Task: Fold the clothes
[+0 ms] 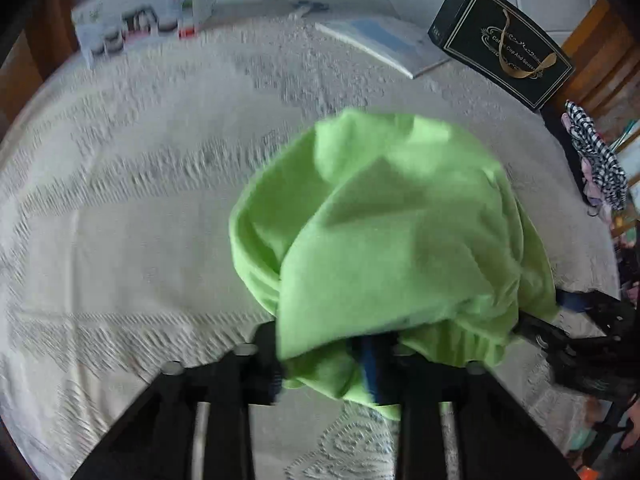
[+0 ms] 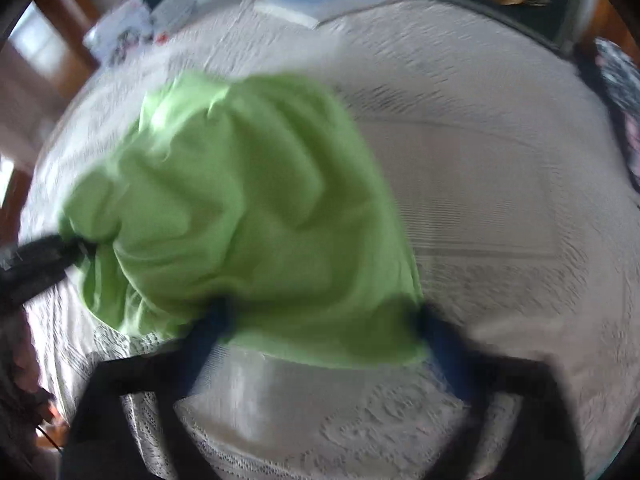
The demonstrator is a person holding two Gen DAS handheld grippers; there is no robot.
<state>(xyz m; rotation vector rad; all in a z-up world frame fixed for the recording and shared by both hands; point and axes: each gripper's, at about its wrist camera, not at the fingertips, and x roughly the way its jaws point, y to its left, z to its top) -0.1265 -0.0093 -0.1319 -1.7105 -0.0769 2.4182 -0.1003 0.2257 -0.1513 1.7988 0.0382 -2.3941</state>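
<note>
A light green garment (image 1: 384, 232) is bunched in a heap over a white lace tablecloth (image 1: 140, 200). In the left wrist view it drapes over my left gripper (image 1: 322, 372), whose blue-padded fingers (image 1: 370, 372) are drawn in on a fold of it. My right gripper (image 1: 552, 316) comes in at the cloth's right edge. In the blurred right wrist view the garment (image 2: 240, 200) spreads ahead of my right gripper (image 2: 324, 326). Its fingers (image 2: 216, 320) stand wide apart, with the hem lying across their tips. My left gripper (image 2: 76, 250) pinches the cloth's left corner.
At the back of the table stand a black gift box (image 1: 504, 40), a flat white and blue booklet (image 1: 384, 40) and a printed white box (image 1: 136, 20). Checked fabric (image 1: 596, 152) hangs off the right edge. A hand (image 1: 634, 420) shows at the lower right.
</note>
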